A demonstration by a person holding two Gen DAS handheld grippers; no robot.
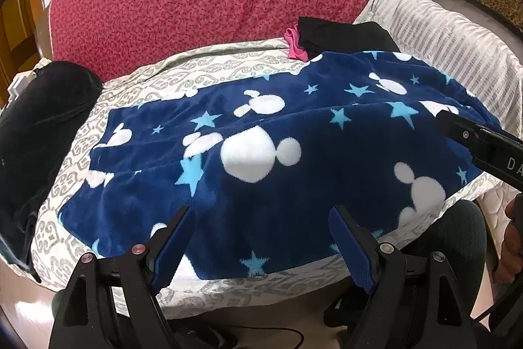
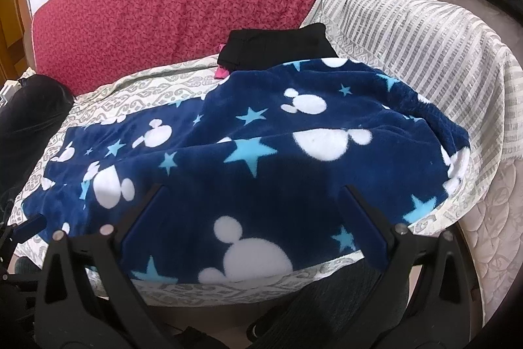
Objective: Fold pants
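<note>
Lying flat on the bed (image 1: 202, 74), pants (image 1: 294, 133) beneath both wide-open tools.

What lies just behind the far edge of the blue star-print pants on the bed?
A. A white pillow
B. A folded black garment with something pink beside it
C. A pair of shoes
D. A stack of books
B: a folded black garment lies behind the blue pants, with a pink item beside it.

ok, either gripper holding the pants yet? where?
Nothing held. Left gripper and right gripper both stand open above the near edge of the blue fleece pants.
</note>
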